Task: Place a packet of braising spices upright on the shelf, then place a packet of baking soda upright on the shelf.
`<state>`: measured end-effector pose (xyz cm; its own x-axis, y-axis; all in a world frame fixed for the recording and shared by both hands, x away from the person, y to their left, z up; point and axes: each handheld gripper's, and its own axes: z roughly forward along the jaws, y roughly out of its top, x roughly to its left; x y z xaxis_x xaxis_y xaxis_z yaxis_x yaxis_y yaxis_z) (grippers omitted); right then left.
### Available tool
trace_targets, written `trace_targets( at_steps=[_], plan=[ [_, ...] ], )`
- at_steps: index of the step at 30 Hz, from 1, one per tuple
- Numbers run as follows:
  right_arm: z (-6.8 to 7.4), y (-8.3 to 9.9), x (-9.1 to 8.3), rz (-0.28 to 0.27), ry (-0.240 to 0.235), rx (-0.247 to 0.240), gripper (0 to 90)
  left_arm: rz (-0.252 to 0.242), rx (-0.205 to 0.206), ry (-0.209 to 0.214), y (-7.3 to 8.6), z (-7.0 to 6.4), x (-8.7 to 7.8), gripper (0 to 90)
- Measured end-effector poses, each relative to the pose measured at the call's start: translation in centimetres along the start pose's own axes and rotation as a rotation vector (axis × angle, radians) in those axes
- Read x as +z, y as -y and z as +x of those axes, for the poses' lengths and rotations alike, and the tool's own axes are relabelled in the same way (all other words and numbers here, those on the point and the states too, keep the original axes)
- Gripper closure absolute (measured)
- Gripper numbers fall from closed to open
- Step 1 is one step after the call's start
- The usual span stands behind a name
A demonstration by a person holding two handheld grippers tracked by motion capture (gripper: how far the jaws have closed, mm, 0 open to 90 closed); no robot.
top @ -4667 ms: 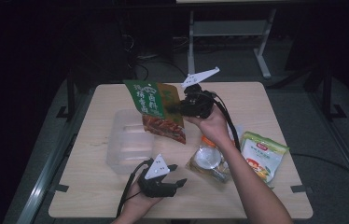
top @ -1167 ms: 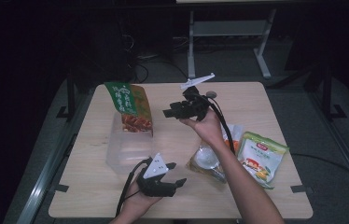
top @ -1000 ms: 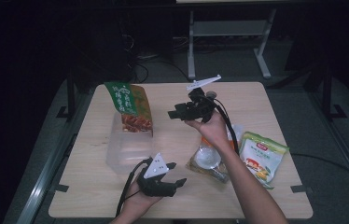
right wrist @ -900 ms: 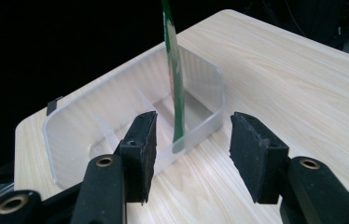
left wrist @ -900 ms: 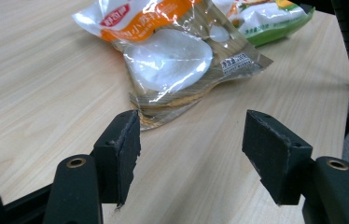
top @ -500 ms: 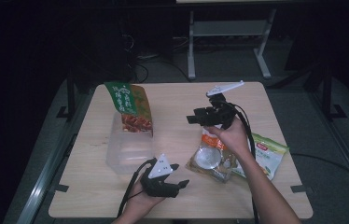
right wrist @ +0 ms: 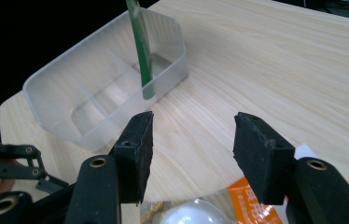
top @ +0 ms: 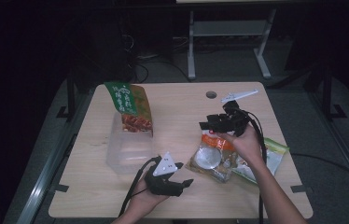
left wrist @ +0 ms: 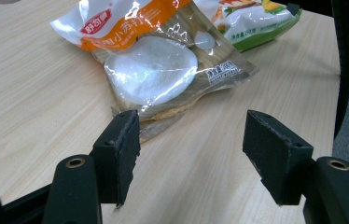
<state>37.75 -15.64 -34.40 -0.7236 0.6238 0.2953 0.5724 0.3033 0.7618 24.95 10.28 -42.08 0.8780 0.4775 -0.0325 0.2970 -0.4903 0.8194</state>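
Snack bag [top: 211, 156] with the orange top lies flat on the tabletop [top: 182, 107], right of centre, under the right gripper [top: 206, 126].

The right gripper hovers above the bag's far end, fingers spread and empty, pointing toward the clear plastic box [top: 127, 147]. The left gripper [top: 187, 183] rests low at the near edge, fingers spread, aimed at the bag's near corner. A green packet [top: 129, 107] stands upright in the box; another green-edged packet [top: 269, 156] lies just beside the crinkly, glossy bag.
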Motion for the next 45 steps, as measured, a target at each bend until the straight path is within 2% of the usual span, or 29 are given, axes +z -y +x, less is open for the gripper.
trace_targets(
  at_steps=[7,13,15,21,25,26,28,33,45],
  plan=[
    [-0.7,1.2,-1.0,0.005,0.018,0.019,45.0,0.002,0.008,-0.009,-0.8,0.4,0.6,36.1],
    [-1.1,2.0,-2.0,0.009,0.037,0.032,44.2,0.023,0.006,0.004,-1.6,0.5,1.8,37.2],
    [-1.4,2.4,-2.6,0.008,0.051,0.035,44.1,0.027,0.018,-0.001,-1.7,0.5,2.1,37.3],
    [-1.9,3.5,-3.2,0.011,0.052,0.062,43.1,0.038,0.0,0.008,-1.9,0.5,2.8,37.4],
    [-2.4,4.3,-3.4,0.011,0.053,0.077,41.7,0.052,0.012,0.006,-2.2,0.5,3.0,38.3],
    [-2.4,4.5,-3.5,0.014,0.053,0.085,40.8,0.046,-0.003,0.008,-2.2,0.5,3.2,38.4],
    [-2.7,5.1,-3.5,0.022,0.057,0.095,40.2,0.046,-0.002,0.011,-2.4,0.5,3.3,38.9],
    [-3.2,6.2,-4.0,0.041,0.073,0.1,39.3,0.04,0.01,0.005,-2.8,0.6,3.6,39.2],
    [-3.9,8.0,-5.8,0.034,0.092,0.125,39.2,0.051,0.025,0.012,-3.3,0.0,4.6,39.1]
  ],
)
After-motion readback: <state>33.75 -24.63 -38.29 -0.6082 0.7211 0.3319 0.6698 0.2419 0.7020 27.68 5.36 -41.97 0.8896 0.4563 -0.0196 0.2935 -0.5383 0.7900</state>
